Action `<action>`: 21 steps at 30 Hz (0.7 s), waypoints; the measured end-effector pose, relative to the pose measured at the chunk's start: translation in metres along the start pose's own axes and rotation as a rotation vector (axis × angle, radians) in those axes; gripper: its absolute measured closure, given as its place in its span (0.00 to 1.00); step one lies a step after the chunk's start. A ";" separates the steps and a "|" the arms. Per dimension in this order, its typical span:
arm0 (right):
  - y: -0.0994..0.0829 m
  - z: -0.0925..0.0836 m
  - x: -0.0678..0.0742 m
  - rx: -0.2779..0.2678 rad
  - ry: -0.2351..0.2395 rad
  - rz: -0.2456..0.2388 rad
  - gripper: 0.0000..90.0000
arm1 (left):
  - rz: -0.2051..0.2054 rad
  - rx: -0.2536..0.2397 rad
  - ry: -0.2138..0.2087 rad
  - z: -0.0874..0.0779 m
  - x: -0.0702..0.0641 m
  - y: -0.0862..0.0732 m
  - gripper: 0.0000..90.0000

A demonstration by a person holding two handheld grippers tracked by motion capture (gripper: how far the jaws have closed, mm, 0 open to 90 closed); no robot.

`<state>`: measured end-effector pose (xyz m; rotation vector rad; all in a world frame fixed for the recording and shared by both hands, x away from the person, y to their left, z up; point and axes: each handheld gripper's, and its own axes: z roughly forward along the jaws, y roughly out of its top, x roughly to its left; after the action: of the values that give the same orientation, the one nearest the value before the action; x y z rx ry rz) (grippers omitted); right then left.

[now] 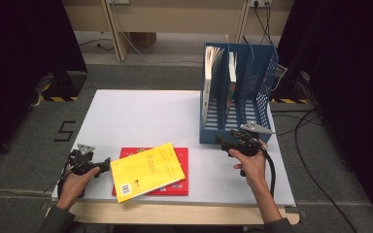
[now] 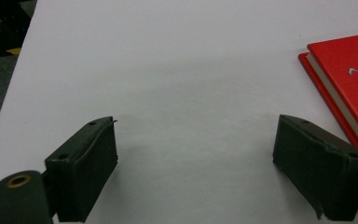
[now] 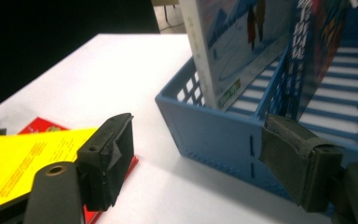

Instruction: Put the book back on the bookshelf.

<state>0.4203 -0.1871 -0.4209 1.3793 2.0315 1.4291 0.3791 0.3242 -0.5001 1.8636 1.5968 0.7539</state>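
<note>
A yellow book lies askew on top of a red book near the front of the white table. My left gripper rests just left of them, jaws open over bare table, with the red book's corner to its right. A blue file rack stands at the back right with two books upright in its left slots. My right gripper hovers at the rack's front wall, open with nothing between its pads, and the yellow book lies off to its left.
In the rack, a pale illustrated book leans in the leftmost slot and a darker one stands beside it; the right slots hold nothing. Cables trail on the floor right of the table. The table's front edge is close to both hands.
</note>
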 end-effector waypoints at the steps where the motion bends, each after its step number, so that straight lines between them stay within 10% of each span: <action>1: -0.002 0.001 0.001 0.005 0.004 -0.003 0.29 | 0.001 0.000 -0.003 0.000 0.000 0.000 0.14; 21: -0.038 0.025 0.019 0.122 0.071 0.025 0.28 | 0.019 0.003 -0.011 -0.007 -0.001 -0.002 0.17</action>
<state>0.4082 -0.1589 -0.4591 1.4252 2.1867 1.4035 0.3720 0.3241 -0.4970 1.8840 1.5768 0.7484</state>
